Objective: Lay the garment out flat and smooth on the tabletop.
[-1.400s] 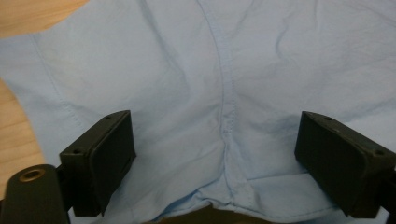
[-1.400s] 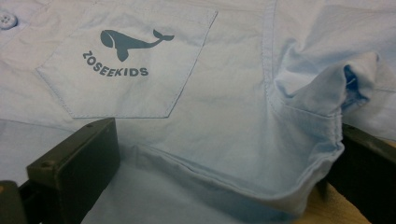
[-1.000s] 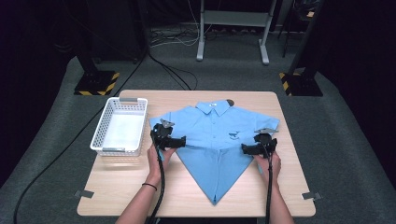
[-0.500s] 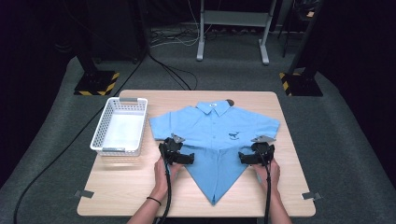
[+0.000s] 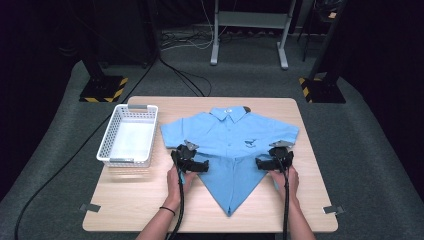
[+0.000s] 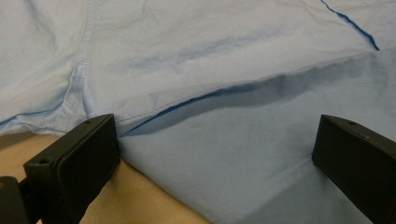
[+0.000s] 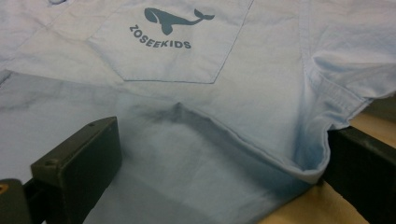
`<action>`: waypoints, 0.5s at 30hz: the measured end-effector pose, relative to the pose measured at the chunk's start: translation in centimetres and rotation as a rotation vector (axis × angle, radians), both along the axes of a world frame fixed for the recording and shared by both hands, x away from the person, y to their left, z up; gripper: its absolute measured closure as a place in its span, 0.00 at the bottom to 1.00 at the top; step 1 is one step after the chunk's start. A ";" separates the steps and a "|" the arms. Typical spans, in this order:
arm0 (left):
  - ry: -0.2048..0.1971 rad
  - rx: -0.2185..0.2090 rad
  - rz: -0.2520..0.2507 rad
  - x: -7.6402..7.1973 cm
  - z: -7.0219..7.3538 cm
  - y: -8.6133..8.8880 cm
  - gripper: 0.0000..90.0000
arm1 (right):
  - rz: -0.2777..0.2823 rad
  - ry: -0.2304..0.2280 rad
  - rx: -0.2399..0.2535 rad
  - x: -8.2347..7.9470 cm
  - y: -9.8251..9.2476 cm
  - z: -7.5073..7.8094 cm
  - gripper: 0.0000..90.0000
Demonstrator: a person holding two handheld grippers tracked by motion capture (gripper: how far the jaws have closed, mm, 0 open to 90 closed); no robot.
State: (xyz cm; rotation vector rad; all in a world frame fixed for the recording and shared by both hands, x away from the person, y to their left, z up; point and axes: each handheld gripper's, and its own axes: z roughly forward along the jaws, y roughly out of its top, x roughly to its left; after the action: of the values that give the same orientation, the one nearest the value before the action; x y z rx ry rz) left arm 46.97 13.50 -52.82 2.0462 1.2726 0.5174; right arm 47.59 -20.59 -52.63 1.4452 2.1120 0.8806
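High view: blue shirt (image 5: pixel 230 145) flat on the table (image 5: pixel 150 210), collar away from the person, lower half folded into a point toward the near edge. White basket (image 5: pixel 127 135) just beside the left sleeve, apart from the cloth.

Since a second ago: both tongs drawn back from the sleeve corners and inward, now parked at the two ends of the crosswise fold. Shirt outline unchanged meanwhile. Likely meaning: side folds finished, hands lining up to take the fold line for the next turn.

Left gripper (image 5: pixel 192 162) over the left edge of the shirt; in the left gripper view, jaws spread wide (image 6: pixel 210 154), nothing pinched, cloth lying loose between them. Right gripper (image 5: pixel 272 160) at the right edge; in the right gripper view, jaws likewise wide apart (image 7: pixel 215 163), straddling the sleeve hem, gripping nothing.

Hard to tell: how many layers sit under the fold, and whether the jaw tips touch the cloth. Far jaw of each gripper cut off at the frame edge. Whale print and lettering on the pocket (image 7: pixel 173 42) legible up close.
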 end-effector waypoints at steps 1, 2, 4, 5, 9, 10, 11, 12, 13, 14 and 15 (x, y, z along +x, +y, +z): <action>-0.001 -0.001 0.003 0.1 0.0 0.0 0.01 | -0.003 -0.001 0.000 0.3 0.0 0.0 0.01; 0.000 0.000 0.005 0.3 0.0 0.0 0.01 | -0.002 -0.003 0.000 0.5 0.0 0.0 0.02; -0.002 -0.001 0.011 0.5 0.0 -0.1 0.01 | -0.008 0.001 0.000 1.0 -0.1 0.0 0.02; -0.001 -0.001 0.012 0.7 0.0 -0.1 0.01 | -0.015 0.001 0.000 1.5 -0.1 0.0 0.02; -0.003 0.000 0.021 1.3 0.0 -0.3 0.01 | -0.023 -0.001 0.001 2.3 -0.2 0.1 0.02; -0.003 0.000 0.021 1.3 0.0 -0.3 0.01 | -0.023 -0.001 0.001 2.3 -0.2 0.1 0.02; -0.003 -0.001 0.022 1.3 0.0 -0.4 0.01 | -0.025 0.000 0.000 2.5 -0.2 0.1 0.02; -0.002 0.001 0.022 1.4 0.0 -0.4 0.01 | -0.029 -0.001 0.000 2.7 -0.3 0.1 0.02; -0.004 -0.002 0.024 1.5 0.0 -0.4 0.01 | -0.033 -0.004 0.001 3.2 -0.3 0.1 0.02; -0.004 -0.002 0.024 1.5 0.0 -0.4 0.01 | -0.033 -0.004 0.001 3.2 -0.3 0.1 0.02; -0.003 -0.001 0.025 1.5 0.0 -0.5 0.01 | -0.038 -0.001 0.000 3.3 -0.3 0.1 0.02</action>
State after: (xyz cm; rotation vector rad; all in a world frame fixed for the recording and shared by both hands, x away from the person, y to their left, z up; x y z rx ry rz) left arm 48.45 13.05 -52.82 2.0300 1.2979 0.5312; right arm 50.89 -20.85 -52.57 1.4799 2.0762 0.8674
